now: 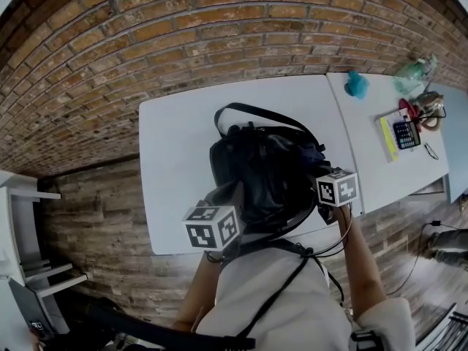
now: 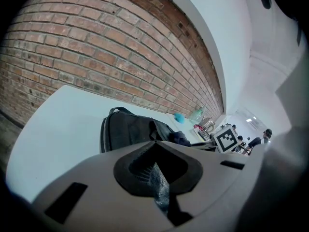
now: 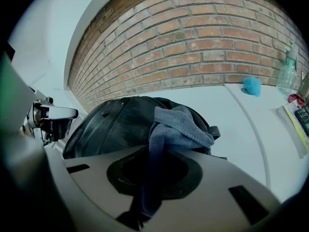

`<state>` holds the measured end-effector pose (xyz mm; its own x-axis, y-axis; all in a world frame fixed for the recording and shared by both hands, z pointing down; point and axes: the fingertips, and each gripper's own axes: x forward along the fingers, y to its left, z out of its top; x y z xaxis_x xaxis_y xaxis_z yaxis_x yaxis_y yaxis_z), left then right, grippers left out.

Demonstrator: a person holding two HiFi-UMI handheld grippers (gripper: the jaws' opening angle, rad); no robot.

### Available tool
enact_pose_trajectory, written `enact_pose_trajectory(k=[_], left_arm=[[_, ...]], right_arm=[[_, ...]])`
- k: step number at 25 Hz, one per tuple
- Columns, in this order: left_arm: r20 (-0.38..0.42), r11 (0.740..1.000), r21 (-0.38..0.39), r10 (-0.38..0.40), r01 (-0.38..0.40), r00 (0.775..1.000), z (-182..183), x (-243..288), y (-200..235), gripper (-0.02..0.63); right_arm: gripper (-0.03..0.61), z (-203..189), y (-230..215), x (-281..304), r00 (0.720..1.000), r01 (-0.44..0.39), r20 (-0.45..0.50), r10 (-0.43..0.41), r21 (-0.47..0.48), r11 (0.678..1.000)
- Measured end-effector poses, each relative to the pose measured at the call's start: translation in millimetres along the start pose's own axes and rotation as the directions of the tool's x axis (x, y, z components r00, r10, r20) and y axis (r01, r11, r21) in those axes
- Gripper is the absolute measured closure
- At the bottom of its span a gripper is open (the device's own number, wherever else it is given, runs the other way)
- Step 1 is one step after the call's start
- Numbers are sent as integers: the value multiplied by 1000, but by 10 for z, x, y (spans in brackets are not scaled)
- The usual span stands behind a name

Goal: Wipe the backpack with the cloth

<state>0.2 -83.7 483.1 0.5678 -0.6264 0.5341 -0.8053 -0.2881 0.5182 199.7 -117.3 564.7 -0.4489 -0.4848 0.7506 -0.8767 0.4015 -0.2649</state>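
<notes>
A black backpack (image 1: 263,165) lies on the white table (image 1: 175,159), its handle toward the brick wall. My left gripper (image 1: 212,227) sits at the bag's near left edge. In the left gripper view this gripper (image 2: 157,179) is shut on a dark strip of fabric (image 2: 159,187), seemingly a strap of the backpack (image 2: 126,132). My right gripper (image 1: 338,188) is at the bag's near right side. It (image 3: 147,178) is shut on a grey-blue cloth (image 3: 179,124) whose free end is draped over the top of the backpack (image 3: 111,124).
A second white table (image 1: 380,174) adjoins on the right, with a turquoise object (image 1: 356,85), a spray bottle (image 1: 414,70), a calculator on a book (image 1: 403,133) and small items. The brick wall (image 1: 146,42) runs behind. White shelving (image 1: 29,262) stands at left.
</notes>
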Motion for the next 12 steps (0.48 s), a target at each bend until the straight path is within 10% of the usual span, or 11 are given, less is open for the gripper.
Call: enact_pose_trajectory(k=[12], left_arm=[[-7,1000,3,-7,7,1000,-27,12,-33,611]], right_arm=[[532,-269,94,-176,1000,-4,-26,5,29,1000]])
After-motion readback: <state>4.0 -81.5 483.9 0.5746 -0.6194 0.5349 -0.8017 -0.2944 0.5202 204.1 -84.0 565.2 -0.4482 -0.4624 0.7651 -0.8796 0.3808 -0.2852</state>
